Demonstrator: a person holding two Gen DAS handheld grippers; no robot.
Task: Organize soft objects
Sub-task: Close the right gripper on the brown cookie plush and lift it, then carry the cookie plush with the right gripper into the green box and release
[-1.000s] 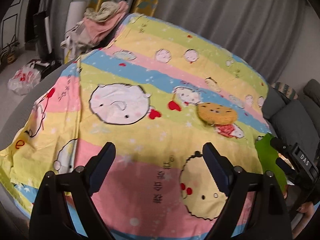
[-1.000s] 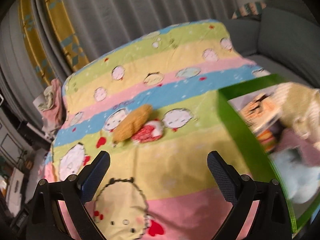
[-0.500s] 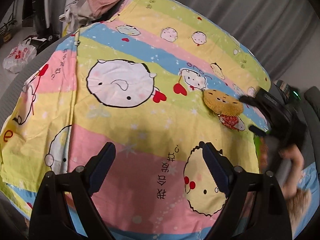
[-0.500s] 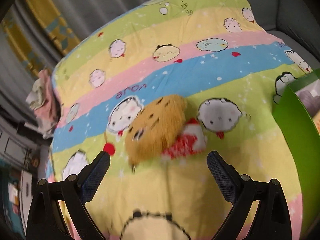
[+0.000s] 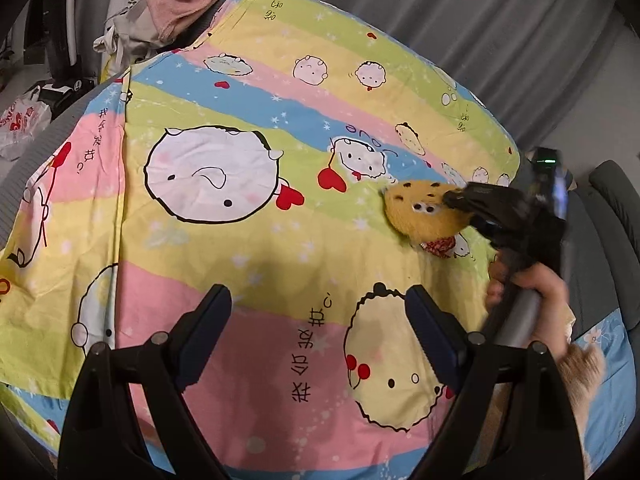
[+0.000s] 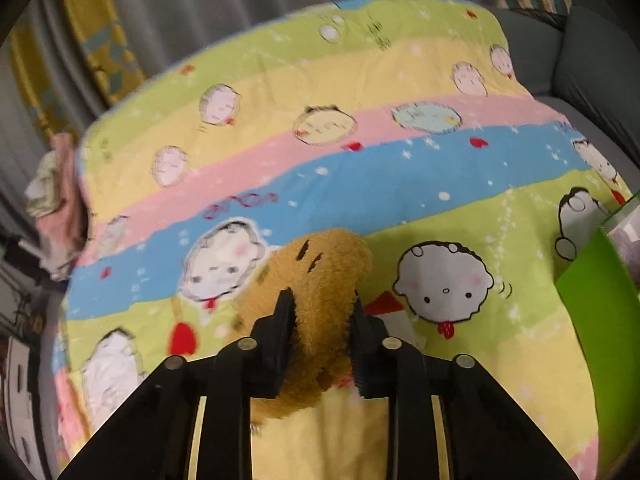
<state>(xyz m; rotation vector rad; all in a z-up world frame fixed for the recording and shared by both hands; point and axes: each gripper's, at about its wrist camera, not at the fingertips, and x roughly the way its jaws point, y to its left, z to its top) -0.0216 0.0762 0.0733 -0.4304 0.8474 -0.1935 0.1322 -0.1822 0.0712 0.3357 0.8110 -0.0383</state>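
Plush cookie (image 6: pixel 316 300) sits squeezed in the right gripper (image 6: pixel 320 340) jaws; only this view shows the green box (image 6: pixel 596 300) at 3 o'clock. Left gripper (image 5: pixel 320 336) jaws gape.

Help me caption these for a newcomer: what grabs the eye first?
The loud cartoon-print striped sheet fills both views. Right of its middle, the right gripper pinches a tan cookie-shaped plush lying on it. The left gripper hangs open over the near pink stripe, and a green box edges in at right.

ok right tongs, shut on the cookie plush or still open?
Shut on it. In the right wrist view the right tongs have both fingers pressed into the sides of the cookie plush, pinching its fur.
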